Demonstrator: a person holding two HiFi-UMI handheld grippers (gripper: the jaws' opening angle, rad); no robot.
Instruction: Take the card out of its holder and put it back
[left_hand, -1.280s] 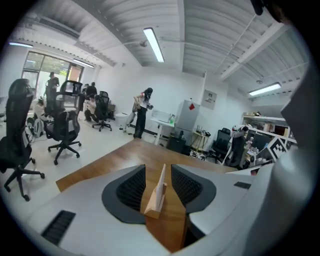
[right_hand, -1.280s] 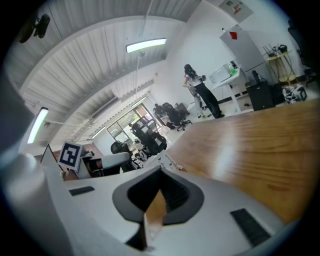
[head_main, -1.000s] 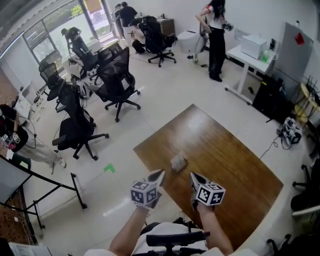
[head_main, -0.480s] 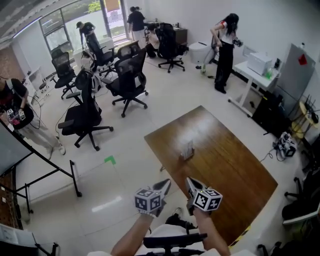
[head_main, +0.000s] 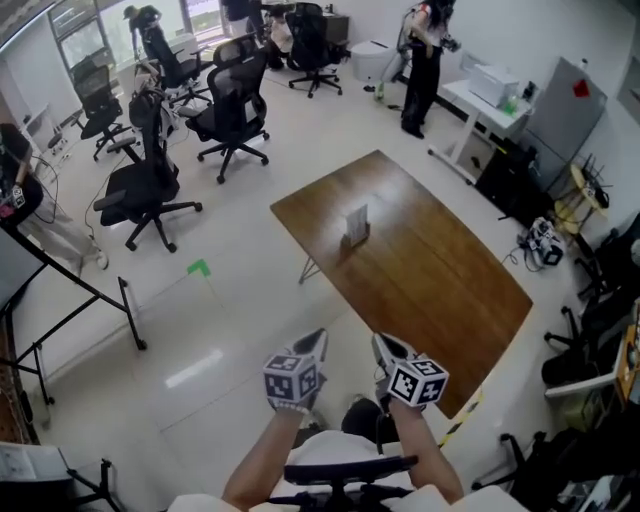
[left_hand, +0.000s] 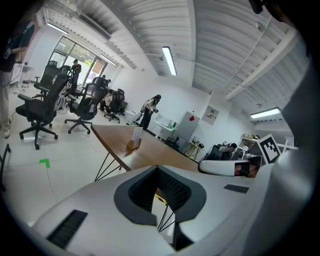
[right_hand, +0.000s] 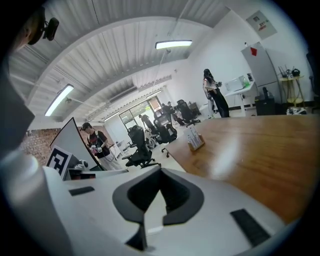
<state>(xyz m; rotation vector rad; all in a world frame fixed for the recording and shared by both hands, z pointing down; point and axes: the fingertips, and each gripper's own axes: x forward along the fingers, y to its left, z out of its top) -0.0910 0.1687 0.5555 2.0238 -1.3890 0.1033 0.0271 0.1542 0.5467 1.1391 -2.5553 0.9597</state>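
Head view: my left tongs (head_main: 318, 340) and right tongs (head_main: 381, 343) hang over open floor (head_main: 230, 330), short of the desk's (head_main: 440, 290) near edge. At 12 o'clock the card (head_main: 356, 218) stands in its holder (head_main: 356, 239), well apart from both. Left gripper view: tongs pressed together, empty. Right gripper view: the same.

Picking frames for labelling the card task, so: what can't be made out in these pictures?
- Print on the card: too small in every view.
- How the card sits in the holder: too small and far off, head view and both gripper views.
- Legs of the table: head view, mostly hidden under the tabletop.
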